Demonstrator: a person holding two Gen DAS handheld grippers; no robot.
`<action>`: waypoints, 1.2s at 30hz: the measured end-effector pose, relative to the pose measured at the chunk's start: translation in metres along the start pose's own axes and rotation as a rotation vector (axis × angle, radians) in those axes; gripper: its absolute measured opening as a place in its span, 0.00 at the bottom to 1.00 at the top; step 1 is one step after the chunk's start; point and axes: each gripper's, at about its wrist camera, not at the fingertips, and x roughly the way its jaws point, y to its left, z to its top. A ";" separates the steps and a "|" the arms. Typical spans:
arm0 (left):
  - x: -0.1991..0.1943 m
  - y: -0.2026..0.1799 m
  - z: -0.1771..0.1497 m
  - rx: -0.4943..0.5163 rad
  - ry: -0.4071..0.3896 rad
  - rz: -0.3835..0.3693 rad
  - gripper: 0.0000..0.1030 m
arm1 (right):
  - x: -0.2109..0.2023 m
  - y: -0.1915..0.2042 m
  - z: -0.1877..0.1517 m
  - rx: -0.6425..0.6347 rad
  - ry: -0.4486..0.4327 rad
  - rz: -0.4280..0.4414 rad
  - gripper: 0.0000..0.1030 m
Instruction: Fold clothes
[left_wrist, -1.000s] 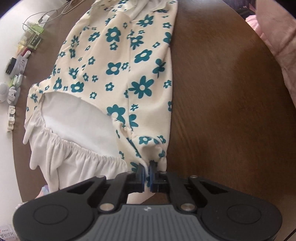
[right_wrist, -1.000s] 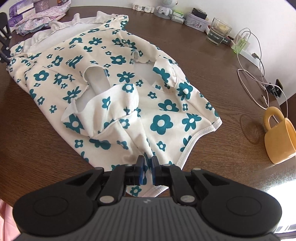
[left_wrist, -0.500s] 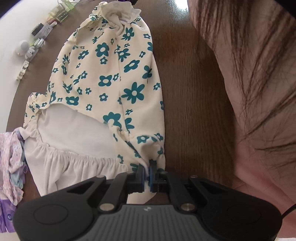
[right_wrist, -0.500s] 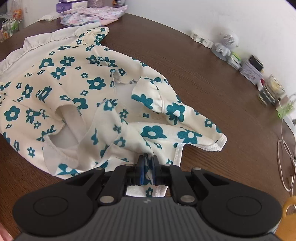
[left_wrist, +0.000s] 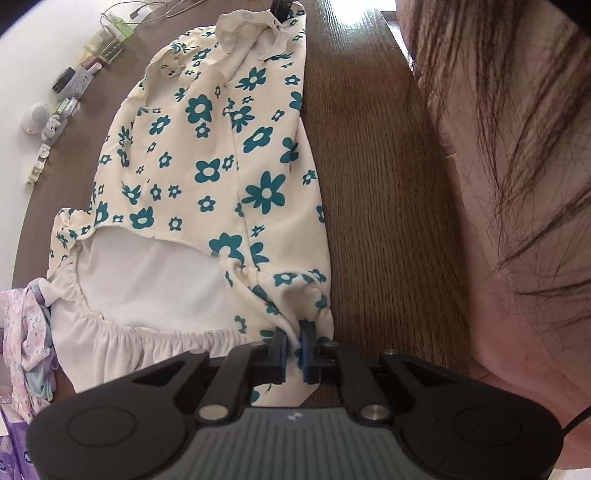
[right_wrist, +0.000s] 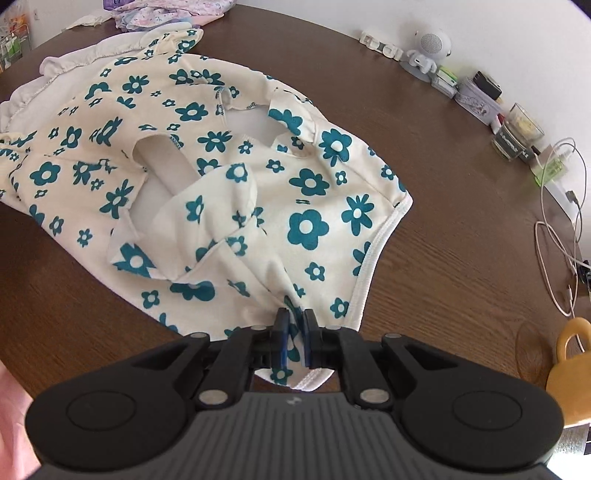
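Floral garment (right_wrist: 236, 177), cream knit with teal flowers, lies spread on the brown wood-grain surface (right_wrist: 443, 206). Right claw (right_wrist: 294, 341) pinches its stitched hem; left claw (left_wrist: 293, 349), jaws opening, has gathered fabric between them. Beyond sit a yellow mug (right_wrist: 570, 365), cables (right_wrist: 554, 236) and a white wall (right_wrist: 480, 33).

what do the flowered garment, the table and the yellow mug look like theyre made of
Flowered garment: soft knit fabric, likely cotton jersey, matte; it drapes, wrinkles and has stitched hems.
Table: dark brown wood or wood veneer, with visible grain and a slight sheen.
Yellow mug: probably ceramic, smooth and opaque; plastic cannot be ruled out.
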 end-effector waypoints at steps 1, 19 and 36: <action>-0.003 0.001 -0.002 -0.010 -0.004 0.013 0.15 | -0.003 -0.001 0.000 0.017 -0.010 0.005 0.08; 0.031 0.197 -0.021 -0.585 -0.146 0.365 0.68 | 0.033 -0.082 0.064 0.279 -0.207 -0.059 0.41; 0.103 0.251 -0.034 -0.736 -0.139 0.324 0.00 | 0.090 -0.103 0.073 0.353 -0.195 -0.002 0.42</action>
